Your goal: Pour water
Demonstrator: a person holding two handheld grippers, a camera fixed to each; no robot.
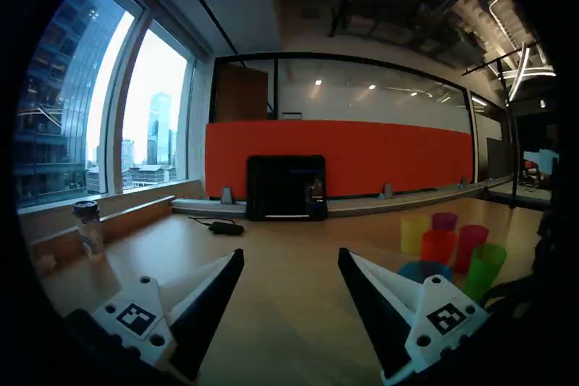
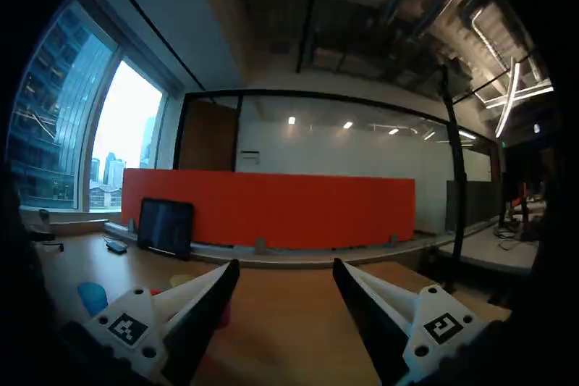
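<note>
1. Plainly, the left gripper (image 1: 289, 252) hangs released over the wooden table (image 1: 289, 306), its fingers spread wide with nothing between them.
2. The right gripper (image 2: 286, 263) is likewise spread and empty.
3. A small bottle (image 1: 88, 230) stands upright near the table's left edge, by the window.
4. Coloured cups (image 1: 438, 245) cluster toward the right edge.
5. A tablet (image 1: 286, 187) leans at the far edge.
</note>
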